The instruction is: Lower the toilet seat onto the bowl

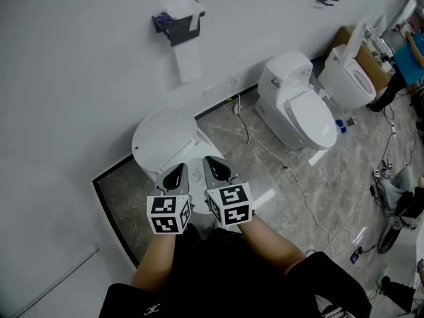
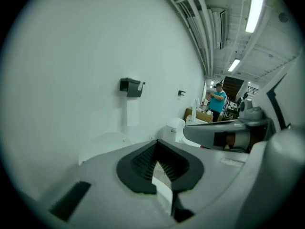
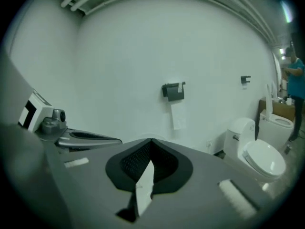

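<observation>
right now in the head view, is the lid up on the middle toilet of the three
No, the lid of that toilet lies flat and shut.

Finishes: mostly glossy white against matt grey.
Nearest toilet [image 1: 163, 136]: smooth glossy white, ceramic or plastic, can't tell which. Wall [image 1: 79, 58]: matt white. Floor [image 1: 278, 177]: grey marble-look tile, slight sheen. Paper strip [image 1: 188, 61] under a dark plastic holder [image 1: 175, 25]. Right gripper [image 3: 151, 140]: matt grey plastic shell, with black ribbed pads [image 3: 136, 162]. Box [image 1: 371, 61]: brown cardboard.
</observation>
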Tool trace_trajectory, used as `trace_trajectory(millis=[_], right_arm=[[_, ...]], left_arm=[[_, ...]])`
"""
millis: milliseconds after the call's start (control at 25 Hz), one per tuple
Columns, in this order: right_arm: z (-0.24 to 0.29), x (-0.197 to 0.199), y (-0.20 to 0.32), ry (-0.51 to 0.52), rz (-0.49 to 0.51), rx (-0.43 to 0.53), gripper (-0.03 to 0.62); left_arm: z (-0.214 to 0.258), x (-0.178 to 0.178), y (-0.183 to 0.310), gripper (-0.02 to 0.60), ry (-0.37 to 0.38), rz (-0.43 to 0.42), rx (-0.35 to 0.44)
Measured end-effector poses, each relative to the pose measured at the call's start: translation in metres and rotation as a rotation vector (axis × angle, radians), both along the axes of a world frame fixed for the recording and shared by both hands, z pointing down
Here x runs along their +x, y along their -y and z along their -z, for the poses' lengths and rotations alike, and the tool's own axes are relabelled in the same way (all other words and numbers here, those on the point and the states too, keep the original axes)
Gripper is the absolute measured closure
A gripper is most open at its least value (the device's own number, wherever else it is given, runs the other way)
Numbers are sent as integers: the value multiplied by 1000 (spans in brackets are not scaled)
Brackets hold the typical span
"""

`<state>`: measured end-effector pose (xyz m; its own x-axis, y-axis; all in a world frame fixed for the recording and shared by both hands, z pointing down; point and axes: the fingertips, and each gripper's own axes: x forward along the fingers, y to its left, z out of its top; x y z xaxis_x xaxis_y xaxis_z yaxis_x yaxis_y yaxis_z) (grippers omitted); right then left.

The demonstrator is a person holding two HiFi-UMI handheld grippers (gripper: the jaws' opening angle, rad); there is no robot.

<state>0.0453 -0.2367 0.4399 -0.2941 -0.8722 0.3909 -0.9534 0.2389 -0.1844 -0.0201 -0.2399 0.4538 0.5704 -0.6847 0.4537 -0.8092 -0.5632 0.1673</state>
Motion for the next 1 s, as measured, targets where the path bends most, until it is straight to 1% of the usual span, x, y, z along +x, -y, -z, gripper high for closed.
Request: trace_trajectory(millis=[120,240,440,520,640,760,920,1000], right_arm=[[43,-17,8,36,37,84,586],[81,-33,16,57,78,159,586],[138,-49,21,118,90,272,586],[155,-50,24,127,76,311,586],[167,-51,30,111,60,343,588],[167,-55,34,101,65,340,588],[162,-62,37,90,77,316,586],[159,-63,39,82,82,304,586]], left_arm=[[52,-18,8,572,-25,35,84],[94,-32,14,572,-38,53,158],[154,-54,18,572,10,105,298],[176,-61,20,572,5,121,336],[191,-69,26,572,-20,134,354],[189,-73,30,572,-28,135,344],[181,-75,33,572,1,142,339],[178,-75,35,572,2,141,331]])
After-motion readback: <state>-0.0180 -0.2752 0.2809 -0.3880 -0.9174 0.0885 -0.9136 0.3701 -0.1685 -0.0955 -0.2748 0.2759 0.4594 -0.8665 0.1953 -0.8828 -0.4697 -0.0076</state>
